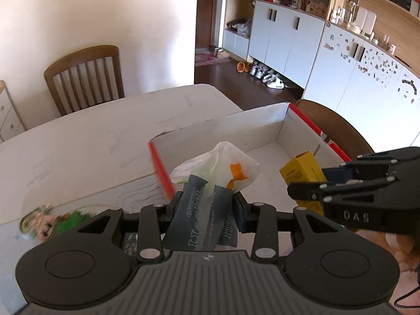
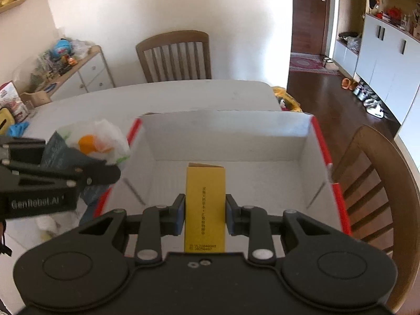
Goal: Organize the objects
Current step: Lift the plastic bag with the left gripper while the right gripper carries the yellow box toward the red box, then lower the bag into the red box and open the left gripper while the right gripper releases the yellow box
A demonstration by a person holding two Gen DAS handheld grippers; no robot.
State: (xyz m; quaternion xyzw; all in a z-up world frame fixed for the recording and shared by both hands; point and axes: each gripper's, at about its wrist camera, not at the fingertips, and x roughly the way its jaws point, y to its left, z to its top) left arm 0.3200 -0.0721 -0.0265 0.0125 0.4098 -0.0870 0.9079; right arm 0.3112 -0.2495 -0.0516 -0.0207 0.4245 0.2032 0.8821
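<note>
Both loads hang over the white box point(image 2: 231, 141) ready to drop in — left gripper point(image 1: 207, 204) clamped on a dark paper packet point(image 1: 194, 210) plus plastic bag point(image 1: 225, 165), right gripper point(image 2: 204, 215) pinching the yellow carton point(image 2: 205, 204).

A: What do the two tools look like?

B: The left claw point(image 1: 207, 207) is matte black plastic, its wide body ribbed with fine grooves, with a round raised disc at each side. Silver screw heads mark the link pivots.

A: And the fingers?

B: Dark blue pads point(image 1: 240, 216) line them. From the other camera, its side bears grey lettering reading "GenRobot.AI".

A: The right claw point(image 2: 202, 216)?

B: Same black build, silver pivots, blue pads point(image 2: 229, 216), two small screws at the body's middle. Its side reads "DAS". A thin black cable point(image 1: 409, 295) loops below it.
</note>
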